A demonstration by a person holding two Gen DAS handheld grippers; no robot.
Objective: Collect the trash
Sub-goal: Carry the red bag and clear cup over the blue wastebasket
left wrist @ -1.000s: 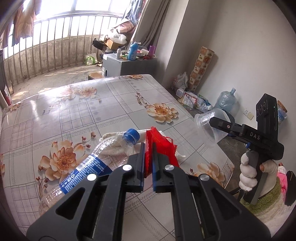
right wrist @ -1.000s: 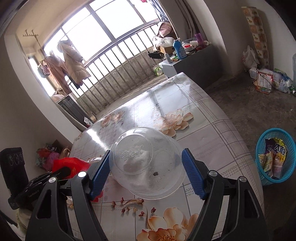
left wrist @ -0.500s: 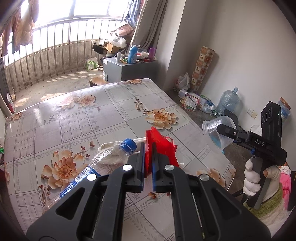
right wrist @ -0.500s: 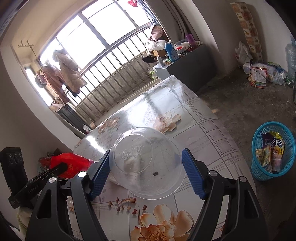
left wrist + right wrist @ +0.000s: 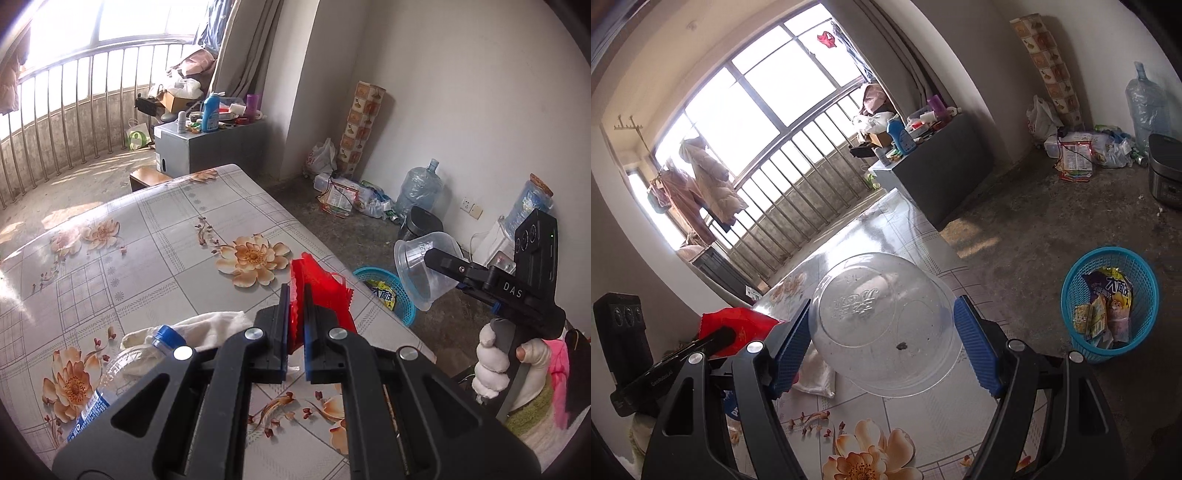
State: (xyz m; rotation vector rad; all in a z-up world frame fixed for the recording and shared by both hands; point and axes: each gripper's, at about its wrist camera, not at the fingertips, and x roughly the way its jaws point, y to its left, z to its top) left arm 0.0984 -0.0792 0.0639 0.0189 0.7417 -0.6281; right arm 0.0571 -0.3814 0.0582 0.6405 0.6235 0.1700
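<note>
Trash is riding in both tools: the right hand-held gripper [image 5: 882, 347] is spanning a clear plastic bowl [image 5: 882, 325], bottom facing the camera, and the left hand-held gripper [image 5: 295, 332] is pinching a red wrapper [image 5: 317, 295] nearly closed. Off the surface [image 5: 155, 236], the blue basket [image 5: 1108, 295] is lying lower right, nearer the bowl's side.

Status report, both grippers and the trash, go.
Left gripper shut on red wrapper. Right gripper shut on clear plastic bowl, above table edge. Blue basket on floor beyond, path open. Bottle and cloth remain on table.
</note>
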